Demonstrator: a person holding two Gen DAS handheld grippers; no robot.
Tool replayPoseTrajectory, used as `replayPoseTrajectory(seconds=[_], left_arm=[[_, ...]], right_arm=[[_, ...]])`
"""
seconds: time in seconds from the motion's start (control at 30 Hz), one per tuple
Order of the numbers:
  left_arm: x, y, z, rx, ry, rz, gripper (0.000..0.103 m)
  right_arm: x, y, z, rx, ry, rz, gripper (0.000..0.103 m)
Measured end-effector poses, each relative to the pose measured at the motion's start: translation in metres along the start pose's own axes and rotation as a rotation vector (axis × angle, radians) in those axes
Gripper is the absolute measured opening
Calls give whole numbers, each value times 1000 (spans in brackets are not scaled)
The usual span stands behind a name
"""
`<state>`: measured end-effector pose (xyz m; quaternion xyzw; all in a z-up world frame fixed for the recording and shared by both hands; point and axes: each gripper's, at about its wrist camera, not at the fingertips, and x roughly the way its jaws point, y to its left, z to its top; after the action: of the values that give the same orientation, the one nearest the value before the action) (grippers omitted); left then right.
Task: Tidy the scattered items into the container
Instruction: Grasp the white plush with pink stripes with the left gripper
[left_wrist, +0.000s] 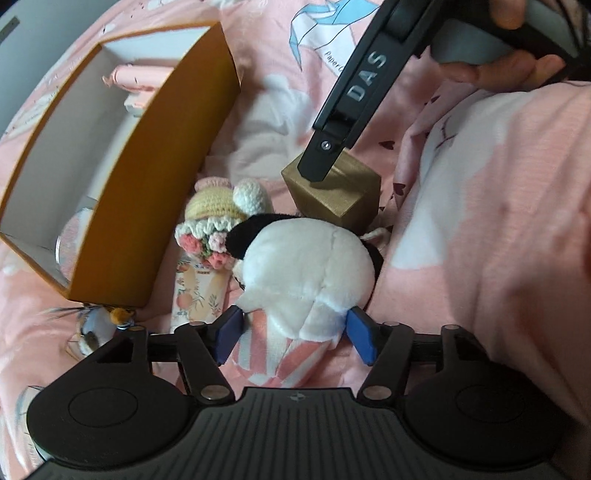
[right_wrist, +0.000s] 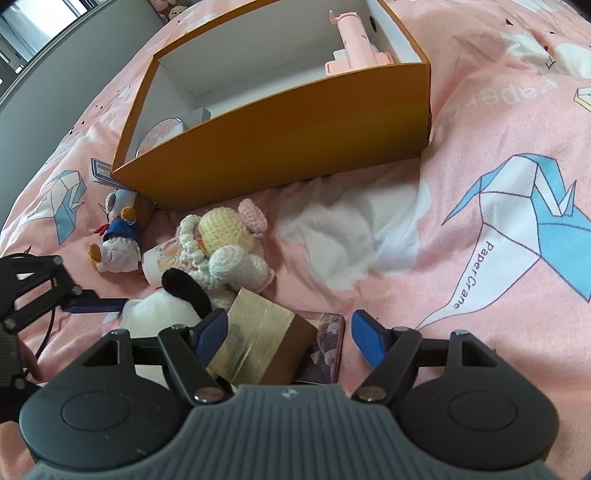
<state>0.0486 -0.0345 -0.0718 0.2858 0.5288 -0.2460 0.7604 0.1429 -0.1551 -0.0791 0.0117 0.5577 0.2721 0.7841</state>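
Note:
An orange box (left_wrist: 147, 166) (right_wrist: 277, 140) with a white inside lies on the pink bedcover. In the left wrist view my left gripper (left_wrist: 295, 334) stands open, its blue pads on either side of a black-and-white plush (left_wrist: 303, 273). That plush lies on a pink-striped item (left_wrist: 273, 354). My right gripper (right_wrist: 290, 338) is open around a gold block (right_wrist: 258, 343) (left_wrist: 332, 195). Its left pad touches the block and its right pad stands apart. One right finger (left_wrist: 317, 166) rests against the block's top. A flat dark card (right_wrist: 325, 347) lies under the block.
A crochet doll (right_wrist: 221, 229), a peach-printed tube (right_wrist: 162, 262) and a duck plush (right_wrist: 118, 232) lie beside the box's near wall. Inside the box are a pink gadget (right_wrist: 354, 48) and a round mirror (right_wrist: 162, 133). A hand (left_wrist: 517, 66) holds the right gripper.

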Motion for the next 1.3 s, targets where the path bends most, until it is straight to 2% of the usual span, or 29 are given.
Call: replayPoseTrajectory(seconds=[0.2, 0.33, 0.53, 0.67, 0.77, 0.87, 1.03, 1.23, 1.3], left_arm=[[0, 5, -9, -122, -34, -7, 71], [-9, 13, -21, -275, -75, -1, 68], [-32, 28, -36, -491, -190, 24, 65], [-52, 43, -42, -622, -286, 71, 62], [-65, 54, -47, -705, -328, 135, 59], [-64, 54, -44, -683, -292, 137, 59], [-50, 39, -35, -515, -164, 132, 62], [-43, 24, -27, -330, -77, 120, 70], [-40, 24, -22, -278, -43, 103, 72]], right_arm=[[0, -2, 0, 8, 4, 3, 76], [-1, -2, 0, 3, -3, 9, 73], [-6, 1, 4, -12, -32, 2, 72], [-10, 10, 9, -49, -66, 16, 58], [-12, 19, 14, -80, -80, 48, 55], [-11, 28, 20, -111, -82, 81, 52], [-3, 44, 31, -161, -53, 97, 48], [19, 52, 45, -149, 30, 105, 49], [24, 55, 49, -152, 43, 94, 55]])
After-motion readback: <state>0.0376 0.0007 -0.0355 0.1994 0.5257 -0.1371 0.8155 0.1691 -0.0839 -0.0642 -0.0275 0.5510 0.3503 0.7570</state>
